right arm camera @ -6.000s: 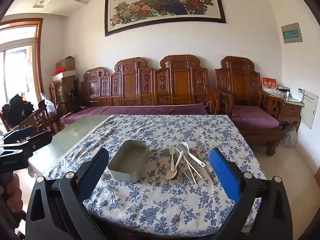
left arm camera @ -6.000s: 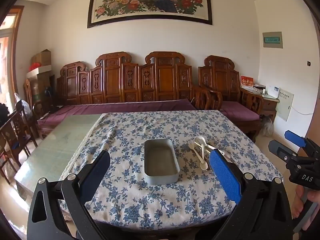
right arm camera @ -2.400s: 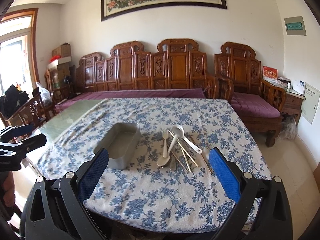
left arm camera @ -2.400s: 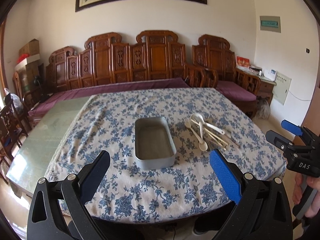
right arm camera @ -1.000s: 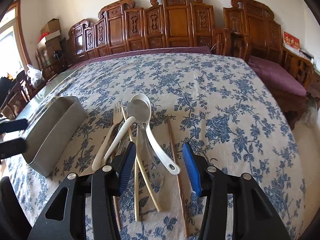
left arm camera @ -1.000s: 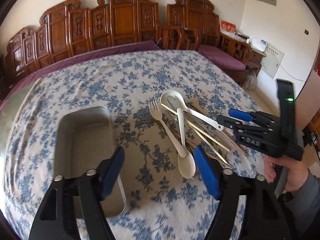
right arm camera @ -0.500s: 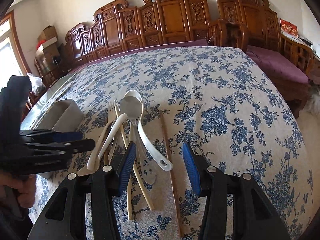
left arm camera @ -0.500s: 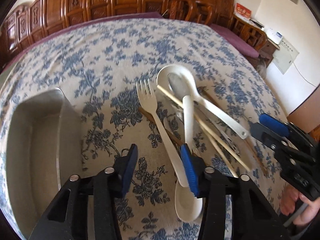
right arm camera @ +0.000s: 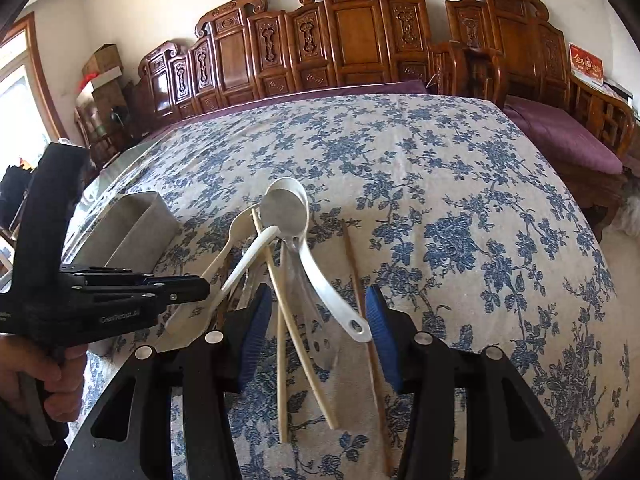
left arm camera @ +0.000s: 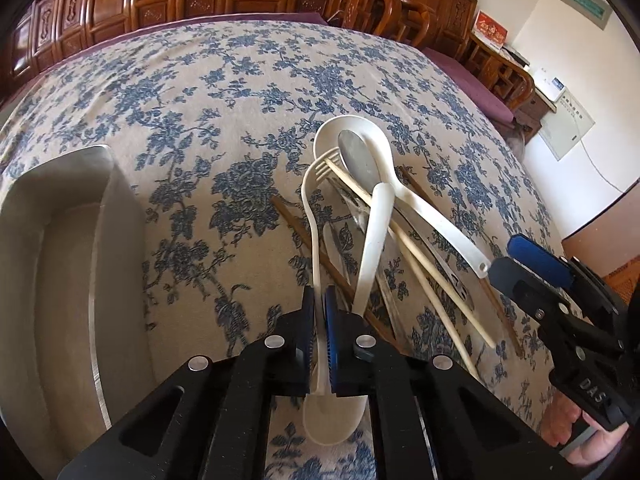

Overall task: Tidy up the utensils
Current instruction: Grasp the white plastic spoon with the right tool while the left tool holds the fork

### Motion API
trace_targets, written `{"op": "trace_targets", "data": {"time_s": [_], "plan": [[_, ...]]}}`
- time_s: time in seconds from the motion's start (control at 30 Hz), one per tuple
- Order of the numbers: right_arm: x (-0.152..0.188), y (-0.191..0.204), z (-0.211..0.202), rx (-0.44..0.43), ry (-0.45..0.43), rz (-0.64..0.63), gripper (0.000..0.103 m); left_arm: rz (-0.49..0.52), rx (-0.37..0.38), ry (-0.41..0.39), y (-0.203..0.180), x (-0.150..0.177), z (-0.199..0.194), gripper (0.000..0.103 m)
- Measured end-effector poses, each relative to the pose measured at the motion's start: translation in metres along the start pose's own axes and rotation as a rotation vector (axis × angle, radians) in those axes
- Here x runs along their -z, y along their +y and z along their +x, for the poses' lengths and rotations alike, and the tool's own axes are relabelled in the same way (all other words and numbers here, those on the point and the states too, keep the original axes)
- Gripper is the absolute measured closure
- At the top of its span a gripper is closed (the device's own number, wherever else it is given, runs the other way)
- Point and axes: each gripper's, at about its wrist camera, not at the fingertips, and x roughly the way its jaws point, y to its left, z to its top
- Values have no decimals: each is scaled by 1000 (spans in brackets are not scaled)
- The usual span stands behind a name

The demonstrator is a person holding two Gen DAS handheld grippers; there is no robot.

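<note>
A pile of utensils lies on the floral tablecloth: a white plastic fork (left arm camera: 312, 216), a white spoon (left arm camera: 372, 240), a white ladle spoon (left arm camera: 420, 204) with a metal spoon (left arm camera: 358, 158) in its bowl, and light and dark chopsticks (left arm camera: 424, 268). My left gripper (left arm camera: 319, 320) is shut on the fork's handle, which lies low over the cloth. My right gripper (right arm camera: 312, 320) is open, its pads on either side of the ladle handle (right arm camera: 332, 292) and the light chopsticks (right arm camera: 296, 336). The left gripper also shows in the right wrist view (right arm camera: 200, 290).
A grey metal tray (left arm camera: 60, 264) stands left of the pile, also in the right wrist view (right arm camera: 128, 232). A dark chopstick (right arm camera: 362, 320) lies right of the pile. Carved wooden benches (right arm camera: 360, 32) line the far side of the table (right arm camera: 480, 200).
Both grippers came down from a far view to the pile. My left gripper narrowed and shut on the fork's handle in the last half second. My right gripper stays open over the ladle handle.
</note>
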Motion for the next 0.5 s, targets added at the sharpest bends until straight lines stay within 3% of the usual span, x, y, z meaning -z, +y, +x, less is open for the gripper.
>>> {"op": "trace_targets", "data": {"time_s": [0.2, 0.5], "plan": [[5, 16, -1, -23, 13, -16, 52, 22, 3, -51, 7, 10, -32, 100], [22, 54, 2, -67, 51, -61, 61, 40, 19, -108, 13, 30, -71, 100]]}}
